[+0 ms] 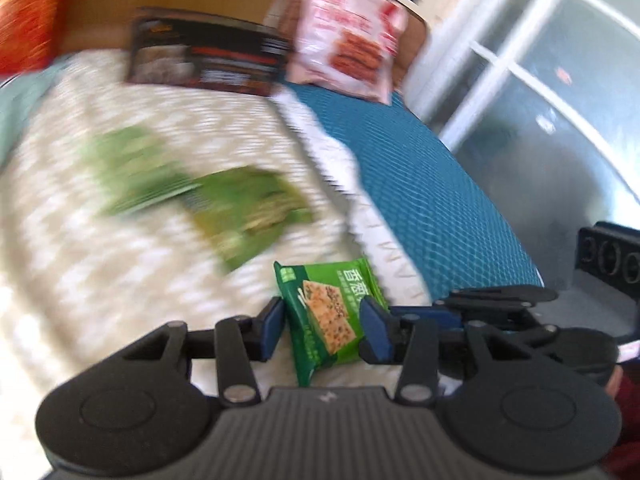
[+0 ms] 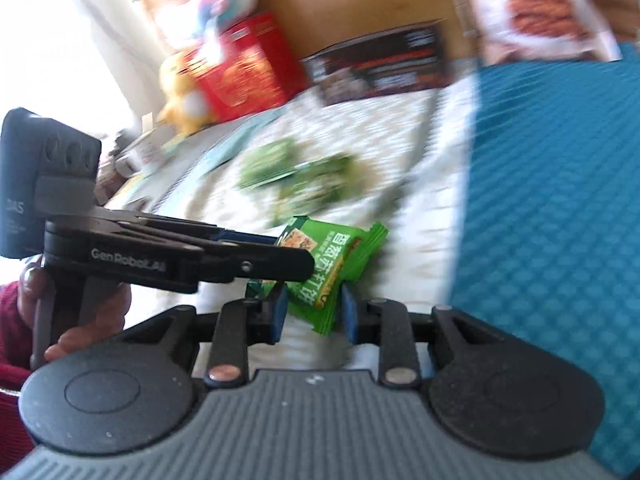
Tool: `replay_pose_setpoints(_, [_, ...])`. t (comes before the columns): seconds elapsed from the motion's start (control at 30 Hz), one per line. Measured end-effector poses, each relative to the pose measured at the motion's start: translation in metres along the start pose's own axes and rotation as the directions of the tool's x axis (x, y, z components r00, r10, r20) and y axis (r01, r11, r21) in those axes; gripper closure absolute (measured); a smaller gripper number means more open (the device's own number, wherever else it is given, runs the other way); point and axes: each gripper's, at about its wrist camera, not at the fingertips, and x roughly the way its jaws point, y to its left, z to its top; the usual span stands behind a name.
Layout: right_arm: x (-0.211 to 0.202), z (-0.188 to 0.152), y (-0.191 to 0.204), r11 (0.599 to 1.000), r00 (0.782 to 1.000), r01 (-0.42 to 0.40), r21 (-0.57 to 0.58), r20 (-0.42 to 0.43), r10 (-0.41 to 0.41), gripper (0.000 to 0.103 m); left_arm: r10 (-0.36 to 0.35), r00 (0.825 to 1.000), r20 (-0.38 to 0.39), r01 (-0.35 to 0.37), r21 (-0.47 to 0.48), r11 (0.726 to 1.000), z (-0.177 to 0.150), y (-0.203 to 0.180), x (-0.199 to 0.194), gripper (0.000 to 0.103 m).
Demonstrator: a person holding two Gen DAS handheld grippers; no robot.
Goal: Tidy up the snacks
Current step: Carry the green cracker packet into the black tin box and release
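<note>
Both grippers meet over the patterned cloth (image 1: pixel 100 280): the left gripper (image 1: pixel 323 322) has its jaws closed on a green cracker packet (image 1: pixel 326 316), while the right gripper (image 2: pixel 313 310) brackets a green packet (image 2: pixel 334 276), contact unclear. Two more green packets (image 1: pixel 248 216) lie just ahead. Carrying steadily, with only one gripper pinching, would likely avoid tearing the wrapper.
</note>
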Motion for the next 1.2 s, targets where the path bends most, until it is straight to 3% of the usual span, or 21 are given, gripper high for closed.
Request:
replay_pose_setpoints(0.17, [0.043, 0.015, 0.034, 0.990, 0.994, -0.101, -0.101, -0.042, 0.097, 0.068, 0.072, 0.994, 0.082, -0.059, -0.149, 0.987, -0.014, 0.045, -0.039, 0.063])
replay_pose_setpoints(0.37, [0.073, 0.030, 0.059, 0.979, 0.998, -0.059, -0.193, 0.010, 0.063, 0.058, 0.083, 0.988, 0.129, -0.040, -0.304, 0.952, -0.008, 0.084, -0.057, 0.058])
replay_pose_setpoints(0.53, [0.066, 0.026, 0.054, 0.974, 0.998, -0.066, -0.216, 0.003, 0.069, 0.049, 0.077, 0.989, 0.128, -0.038, -0.282, 0.959, -0.004, 0.084, -0.050, 0.058])
replay_pose_setpoints(0.8, [0.069, 0.019, 0.064, 0.946, 0.999, -0.043, -0.321, -0.023, 0.037, 0.045, 0.071, 0.991, 0.116, -0.044, -0.220, 0.974, -0.001, 0.072, -0.040, 0.059])
replay_pose_setpoints(0.9, [0.071, 0.020, 0.067, 0.941, 1.000, -0.013, -0.338, -0.011, 0.010, 0.055, 0.075, 0.991, 0.114, -0.049, -0.215, 0.975, 0.002, 0.072, -0.039, 0.059])
replay_pose_setpoints(0.93, [0.072, 0.021, 0.066, 0.942, 1.000, -0.003, -0.337, -0.007, 0.000, 0.067, 0.073, 0.991, 0.111, -0.047, -0.217, 0.975, 0.003, 0.072, -0.038, 0.059])
replay_pose_setpoints(0.97, [0.071, 0.023, 0.065, 0.944, 1.000, -0.008, -0.331, -0.007, 0.006, 0.071, 0.066, 0.992, 0.109, -0.041, -0.222, 0.974, 0.004, 0.073, -0.039, 0.059])
replay_pose_setpoints(1.2, [0.054, 0.049, 0.063, 0.945, 0.996, -0.037, -0.324, 0.063, 0.061, 0.075, 0.024, 0.989, 0.145, 0.002, -0.178, 0.984, 0.040, 0.067, -0.058, 0.059])
